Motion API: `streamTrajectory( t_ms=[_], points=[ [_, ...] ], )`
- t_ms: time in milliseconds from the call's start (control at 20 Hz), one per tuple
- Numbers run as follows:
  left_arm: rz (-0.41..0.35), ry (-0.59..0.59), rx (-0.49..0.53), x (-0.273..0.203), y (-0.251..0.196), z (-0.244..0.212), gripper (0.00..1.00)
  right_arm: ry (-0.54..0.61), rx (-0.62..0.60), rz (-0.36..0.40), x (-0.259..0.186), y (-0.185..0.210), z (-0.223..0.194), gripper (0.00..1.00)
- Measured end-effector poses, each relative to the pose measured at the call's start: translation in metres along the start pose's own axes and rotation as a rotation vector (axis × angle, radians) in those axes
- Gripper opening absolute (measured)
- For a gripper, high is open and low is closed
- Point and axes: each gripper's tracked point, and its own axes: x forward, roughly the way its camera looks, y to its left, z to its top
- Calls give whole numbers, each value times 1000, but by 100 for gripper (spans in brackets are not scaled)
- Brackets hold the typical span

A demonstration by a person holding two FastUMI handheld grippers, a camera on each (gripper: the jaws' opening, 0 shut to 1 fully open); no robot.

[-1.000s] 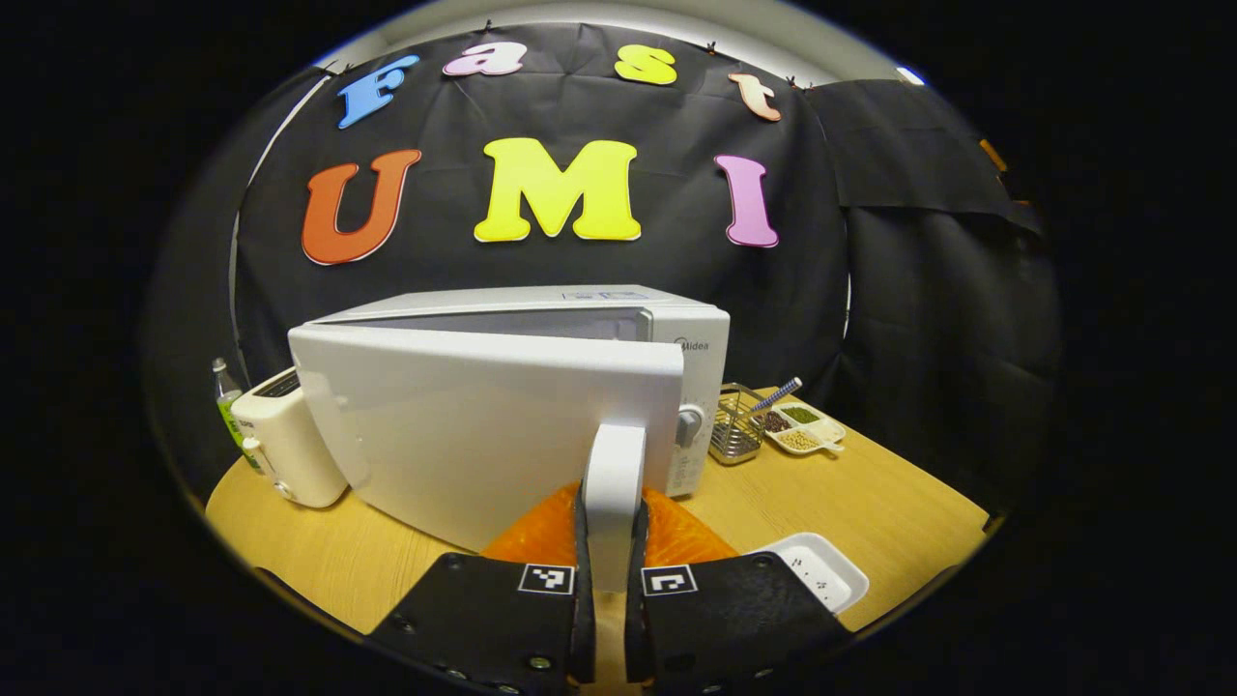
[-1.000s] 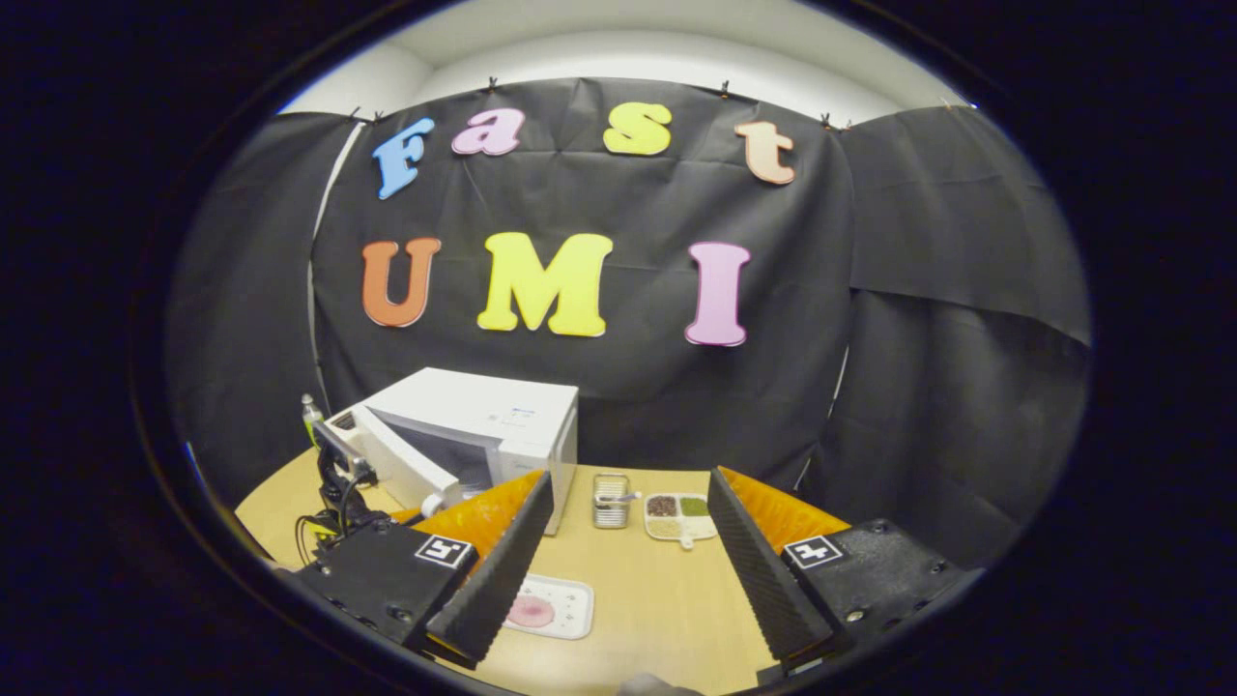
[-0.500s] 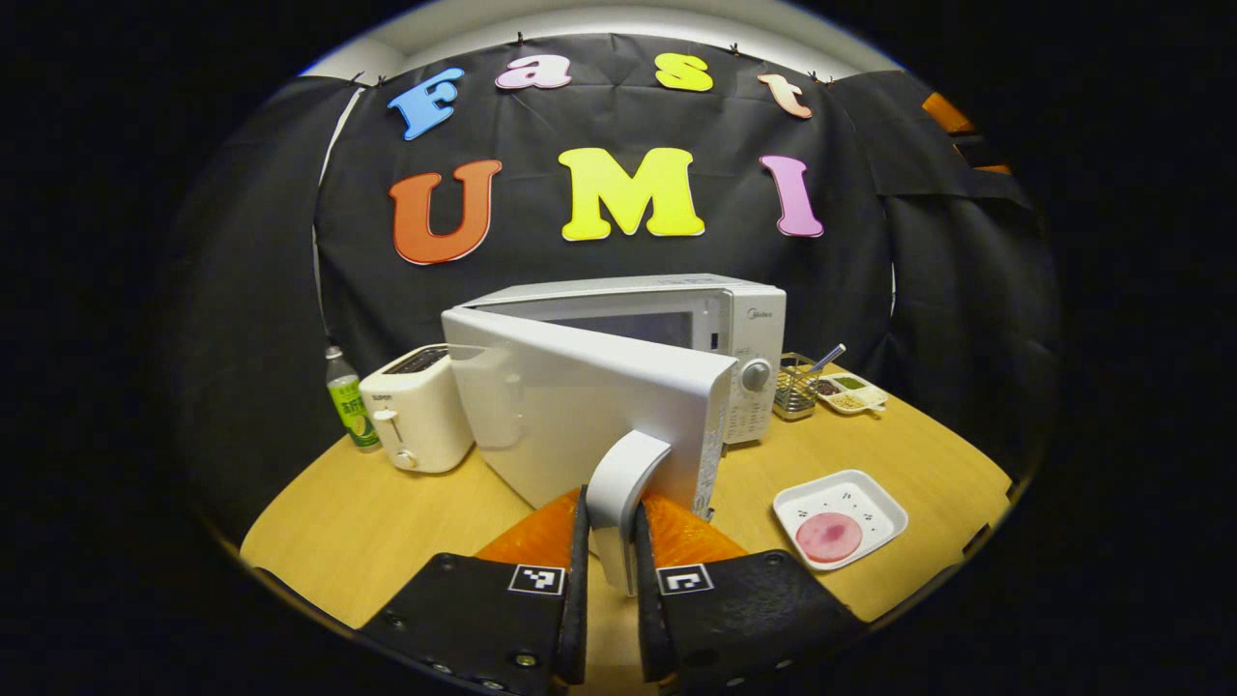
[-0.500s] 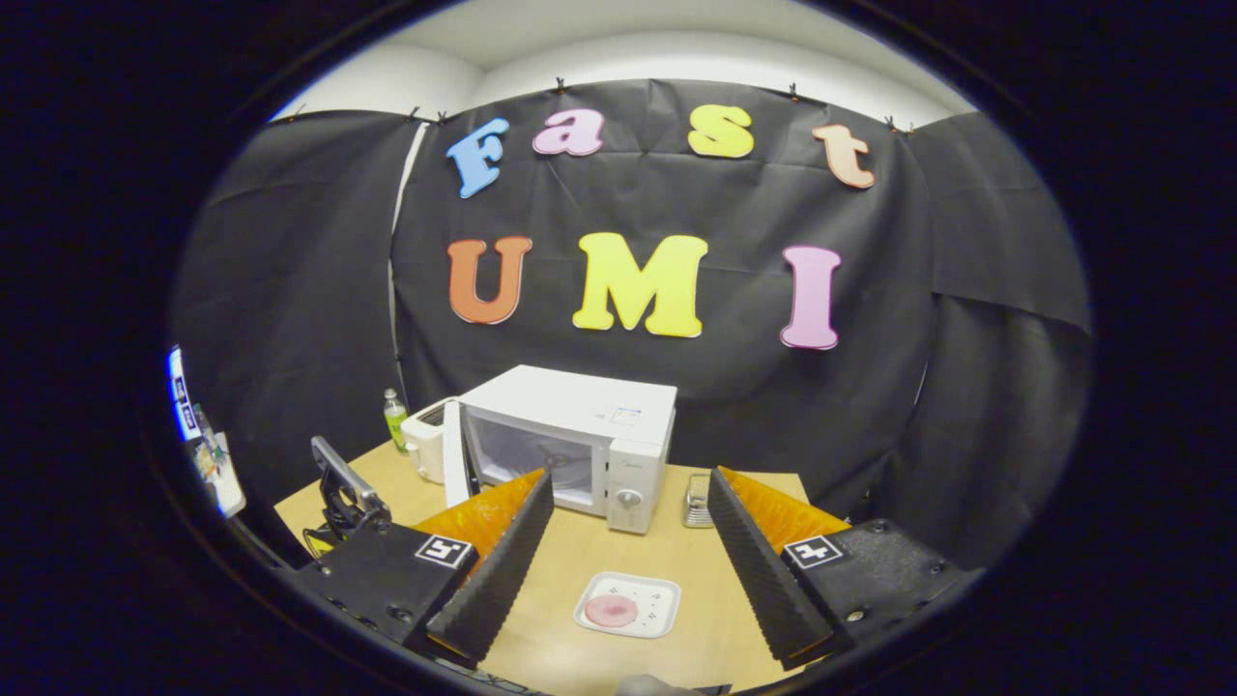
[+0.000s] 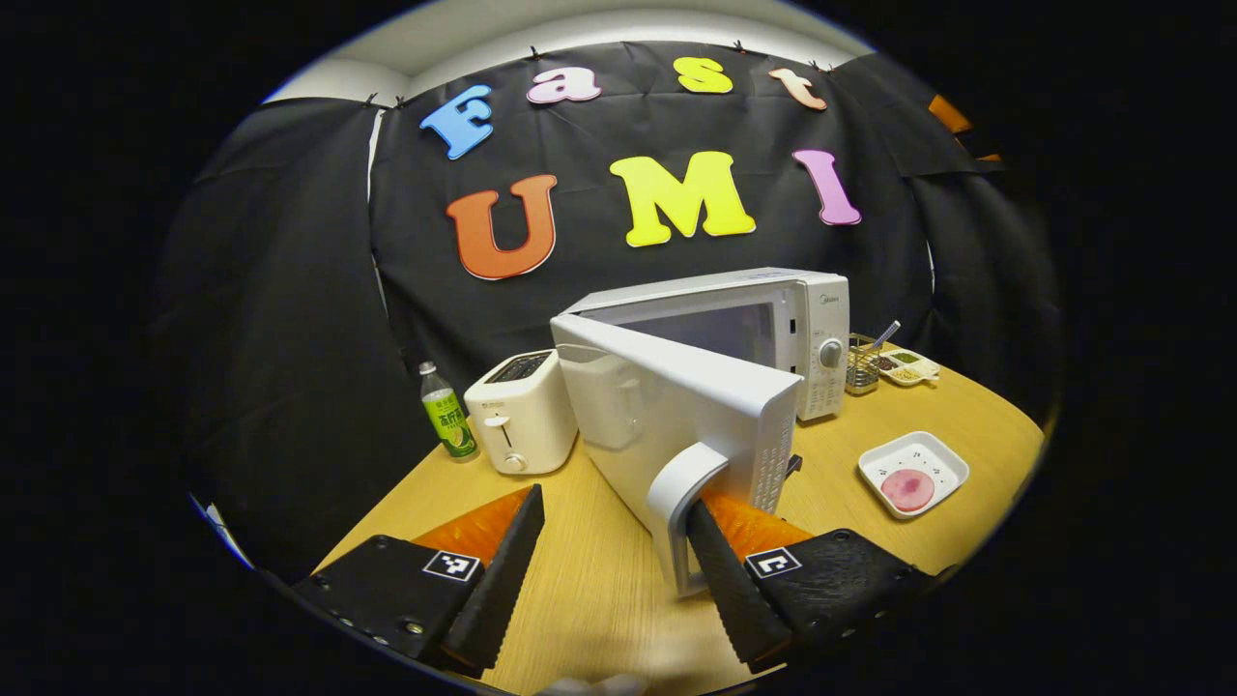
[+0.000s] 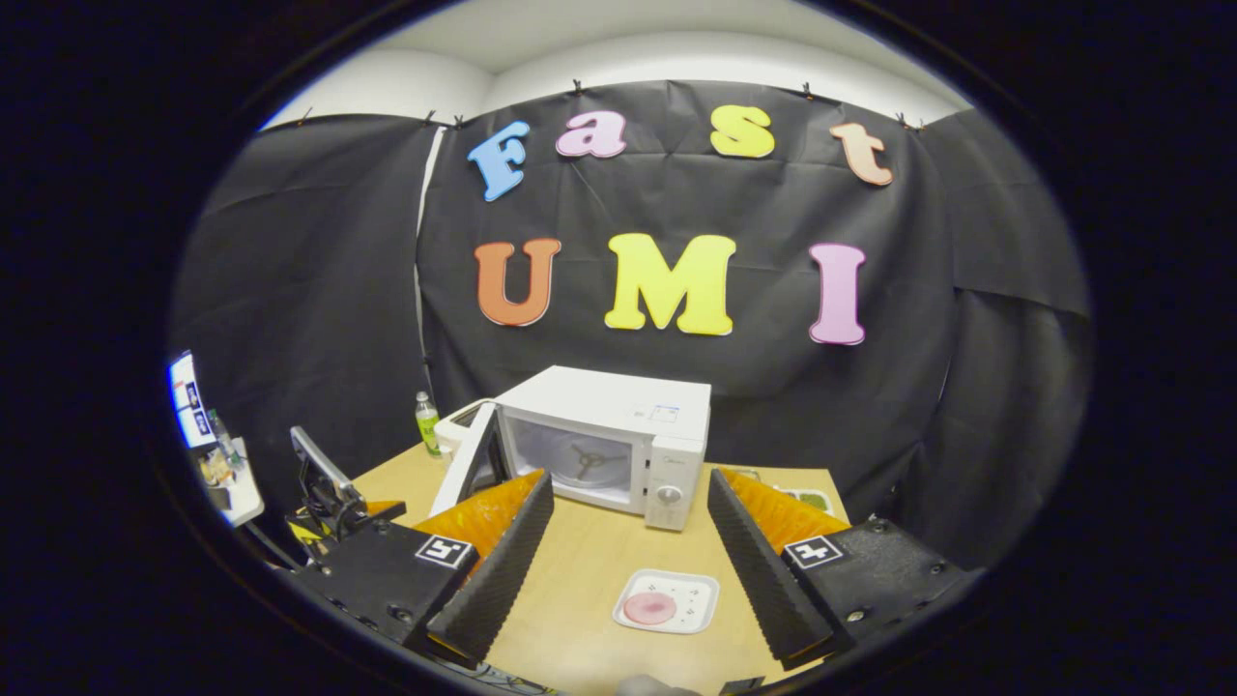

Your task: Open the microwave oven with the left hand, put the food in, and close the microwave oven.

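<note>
The white box-shaped microwave oven [image 5: 773, 329] stands on the wooden bench [image 5: 599, 580] with its door [image 5: 676, 425] swung open. The pink round food [image 6: 649, 607] lies on a white square plate [image 6: 698, 601] before it. The left tool [image 5: 618, 570] is released beside the door handle [image 5: 676, 512]. The right tool [image 6: 628, 570] is spread wide, holding nothing.

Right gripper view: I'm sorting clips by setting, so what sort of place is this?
Likely a mock kitchen staged in a recording booth: a microwave with its door open, a toaster and a plate of food sit on a wooden table against a black cloth wall.
</note>
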Motion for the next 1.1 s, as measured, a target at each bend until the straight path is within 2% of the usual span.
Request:
streamTrajectory(
  t_ms=[50,100,150,200,250,300,350,400,450,600,650,700,750,800,850,950,1000,1100],
  points=[
    [12,7,-18,-4,8,-3,84,3,-1,0,0,1,-3,96],
    [25,13,-34,-9,17,-6,84,9,2,1,2,1,-6,100],
    [40,17,-42,-13,25,-8,84,15,9,2,4,2,-9,96],
    [60,21,-47,-17,37,-11,84,22,16,5,4,3,-13,100],
    [82,25,-48,-22,49,-14,84,30,19,7,6,5,-19,96],
    [108,26,-44,-26,61,-17,84,39,19,10,8,6,-25,100],
    [146,37,-38,-30,77,-21,85,48,19,14,9,7,-30,96],
    [180,41,-48,-32,94,-23,87,54,22,16,10,8,-33,96],
    [208,34,-59,-38,108,-21,90,56,27,17,10,7,-34,100],
    [285,27,-62,-52,140,-19,91,79,43,10,17,0,-47,100],
    [292,24,-66,-57,144,-17,93,95,55,10,19,-3,-55,96],
    [293,23,-67,-60,143,-17,93,112,67,8,22,-7,-62,100],
    [290,21,-64,-62,141,-15,93,133,75,-2,25,-13,-71,96],
    [282,21,-59,-64,136,-14,94,153,79,-17,28,-21,-80,100],
    [274,20,-54,-64,131,-14,93,173,86,-30,31,-29,-90,95],
    [252,15,-45,-63,119,-9,94,224,100,-50,37,-46,-116,95],
    [238,11,-42,-62,112,-6,94,254,104,-63,42,-56,-131,100],
    [208,-4,-38,-57,95,3,94,322,115,-92,49,-77,-165,96]
  ],
)
